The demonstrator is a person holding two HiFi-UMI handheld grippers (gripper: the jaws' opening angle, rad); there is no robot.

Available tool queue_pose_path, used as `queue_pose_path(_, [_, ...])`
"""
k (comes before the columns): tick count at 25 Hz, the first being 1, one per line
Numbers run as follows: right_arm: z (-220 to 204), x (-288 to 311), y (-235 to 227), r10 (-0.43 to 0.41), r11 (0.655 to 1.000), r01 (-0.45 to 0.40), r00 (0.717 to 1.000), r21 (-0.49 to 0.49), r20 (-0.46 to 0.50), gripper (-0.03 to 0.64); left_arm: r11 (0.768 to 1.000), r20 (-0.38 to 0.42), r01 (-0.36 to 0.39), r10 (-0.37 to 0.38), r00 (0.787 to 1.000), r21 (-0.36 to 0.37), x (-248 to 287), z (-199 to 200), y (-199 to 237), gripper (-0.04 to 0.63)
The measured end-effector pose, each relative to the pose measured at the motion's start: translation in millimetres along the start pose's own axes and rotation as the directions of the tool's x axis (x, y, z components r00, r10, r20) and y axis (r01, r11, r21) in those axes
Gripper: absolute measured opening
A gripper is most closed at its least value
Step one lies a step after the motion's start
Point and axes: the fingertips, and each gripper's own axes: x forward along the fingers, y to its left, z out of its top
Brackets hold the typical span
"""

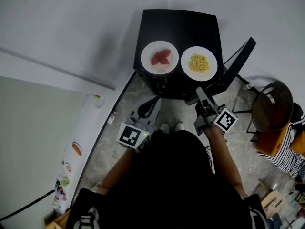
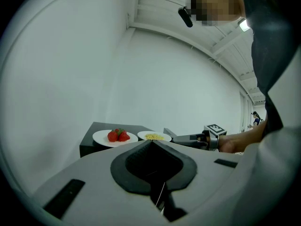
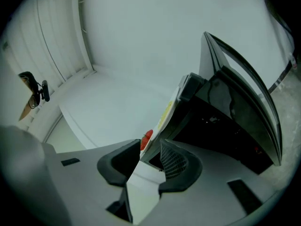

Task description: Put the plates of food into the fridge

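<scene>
Two white plates sit on top of a small black fridge (image 1: 181,25): one with red strawberries (image 1: 159,57) on the left, one with yellow food (image 1: 198,63) on the right. The fridge door (image 1: 238,61) is swung open to the right. My right gripper (image 1: 202,95) is open and empty, just in front of the open fridge and beside the door. In the right gripper view the right gripper (image 3: 150,147) points at the fridge's edge, with the dark interior (image 3: 221,126) to its right. My left gripper (image 1: 151,104) is shut and empty, lower left of the fridge. The strawberry plate (image 2: 115,137) lies ahead of it.
A tall white appliance with magnets (image 1: 71,161) stands at the left. At the right are a round dark stool (image 1: 271,106), an orange seat and a person in a striped shirt (image 1: 290,142). The floor is speckled grey stone.
</scene>
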Motion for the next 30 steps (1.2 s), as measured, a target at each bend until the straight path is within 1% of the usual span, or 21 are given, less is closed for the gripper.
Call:
queue_pose_path(2, [2.8, 3.2, -2.7, 0.003, 1.000, -0.003, 1.000, 0.022, 0.004, 0.126, 1.000, -0.010, 0.003, -0.003, 1.000, -0.001, 3.1, -0.6, -0.1, 0.023])
queue_pose_path(6, [13.4, 10.2, -6.6, 0.013, 0.998, -0.014, 1.000, 0.055, 0.028, 0.126, 1.000, -0.006, -0.003, 0.003, 1.000, -0.003, 9.0, -0.2, 1.4, 0.023])
queue_pose_path(11, [19.0, 16.7, -13.3, 0.004, 0.998, -0.006, 1.000, 0.064, 0.021, 0.126, 1.000, -0.014, -0.013, 0.012, 1.000, -0.004, 12.4, -3.4, 2.6, 0.023])
queue_pose_path(15, [22.3, 21.6, -13.9, 0.013, 0.997, -0.015, 0.999, 0.077, 0.029, 0.126, 1.000, -0.016, -0.022, 0.022, 1.000, 0.001, 13.7, -4.9, 4.9, 0.023])
queue_pose_path(18, [26.1, 25.1, -15.8, 0.009, 0.996, -0.013, 0.999, 0.085, 0.038, 0.126, 0.999, -0.020, -0.032, 0.032, 0.999, -0.012, 14.1, -5.1, 5.7, 0.023])
queue_pose_path(23, [32.1, 27.4, -26.0, -0.020, 0.984, 0.004, 0.996, 0.179, 0.084, 0.124, 0.999, -0.027, -0.039, 0.039, 0.999, -0.012, 16.2, -3.8, 8.9, 0.023])
queue_pose_path(25, [32.9, 27.6, -28.5, -0.030, 0.976, 0.008, 0.995, 0.219, 0.095, 0.105, 0.999, -0.018, -0.033, 0.033, 0.999, -0.007, 17.6, -2.1, 9.3, 0.023])
queue_pose_path(27, [32.8, 27.1, -31.8, -0.045, 0.966, 0.018, 0.994, 0.259, 0.099, 0.069, 0.999, -0.014, -0.034, 0.034, 0.999, -0.005, 19.0, -1.6, 10.2, 0.023])
queue_pose_path(30, [32.1, 25.2, -35.3, -0.066, 0.942, 0.028, 0.992, 0.333, 0.103, 0.058, 0.999, -0.017, -0.038, 0.038, 0.999, 0.001, 20.6, -2.0, 9.5, 0.023])
